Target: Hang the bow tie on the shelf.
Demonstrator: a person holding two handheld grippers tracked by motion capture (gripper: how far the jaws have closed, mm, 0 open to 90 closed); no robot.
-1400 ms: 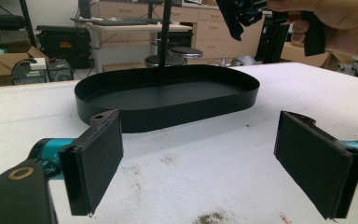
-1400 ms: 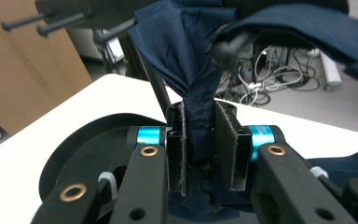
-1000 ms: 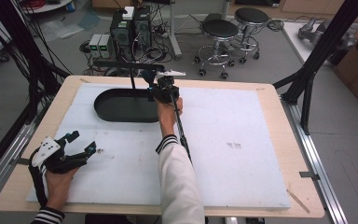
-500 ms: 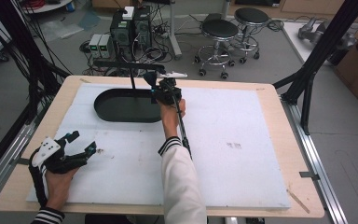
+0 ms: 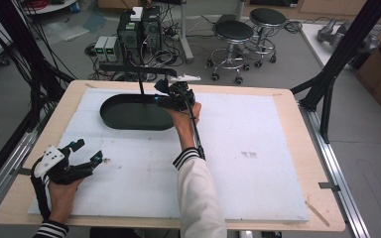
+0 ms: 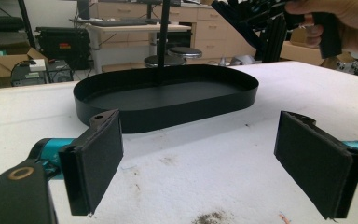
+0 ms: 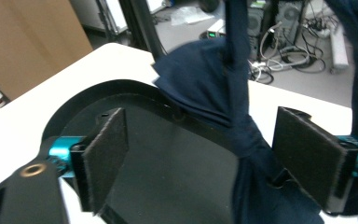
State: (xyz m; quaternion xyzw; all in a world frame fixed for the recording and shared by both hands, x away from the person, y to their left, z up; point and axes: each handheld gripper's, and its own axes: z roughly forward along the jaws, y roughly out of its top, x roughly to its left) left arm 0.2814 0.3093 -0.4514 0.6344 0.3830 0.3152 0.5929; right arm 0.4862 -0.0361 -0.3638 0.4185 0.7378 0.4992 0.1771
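Observation:
A black oval tray (image 5: 129,115) lies at the far left of the white board, with a thin black pole (image 5: 141,84) rising from it to a horizontal bar (image 5: 129,68). In the right gripper view a dark blue cloth (image 7: 200,84) hangs down over the tray's rim (image 7: 74,109). My right gripper (image 5: 174,95) is held at the tray's right end. It stands open (image 7: 200,158), with the cloth hanging between its jaws and against the right one. My left gripper (image 5: 87,154) rests open near the front left; it faces the tray (image 6: 168,116) and holds nothing (image 6: 198,168).
The white board (image 5: 258,148) covers most of the wooden table (image 5: 297,104). Black frame posts (image 5: 337,64) stand at the table's sides. Stools (image 5: 233,34) and computer boxes (image 5: 139,25) are on the floor beyond the far edge.
My right gripper has shifted slightly at the tray's right end. The left gripper has stayed where it was.

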